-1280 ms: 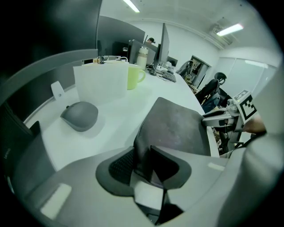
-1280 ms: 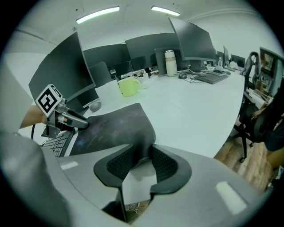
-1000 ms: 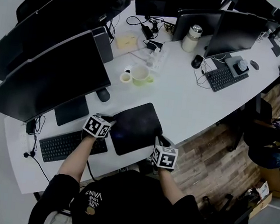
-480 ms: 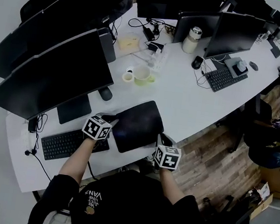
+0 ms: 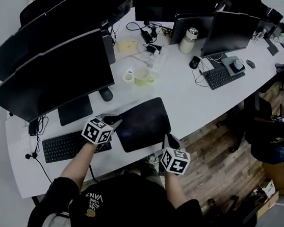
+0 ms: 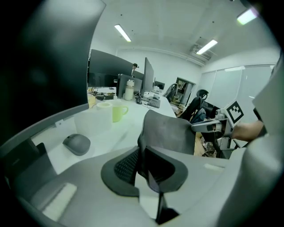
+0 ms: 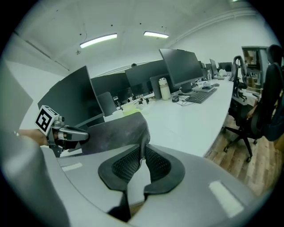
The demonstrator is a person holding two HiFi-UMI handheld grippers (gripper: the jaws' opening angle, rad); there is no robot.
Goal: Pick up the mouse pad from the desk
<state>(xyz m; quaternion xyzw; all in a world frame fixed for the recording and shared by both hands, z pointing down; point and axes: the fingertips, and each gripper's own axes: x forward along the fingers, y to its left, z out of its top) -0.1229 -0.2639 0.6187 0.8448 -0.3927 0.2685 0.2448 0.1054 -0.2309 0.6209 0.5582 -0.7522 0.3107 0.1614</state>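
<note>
Left gripper (image 5: 112, 123) and right gripper (image 5: 169, 140) are each clamping an edge of the thin black rectangular mouse pad (image 5: 143, 123). Pad is bowing between them over the white desk (image 5: 199, 107).

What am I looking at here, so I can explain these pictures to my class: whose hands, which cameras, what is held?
No robot here: a person holds a two-jaw gripper in each hand. The head view comes from a camera on the person's head, looking down; the other two cameras ride on the grippers. On the white desk lie a keyboard, a mouse and a green mug. The left gripper and the right gripper are shut on opposite edges of the dark mouse pad.
</note>
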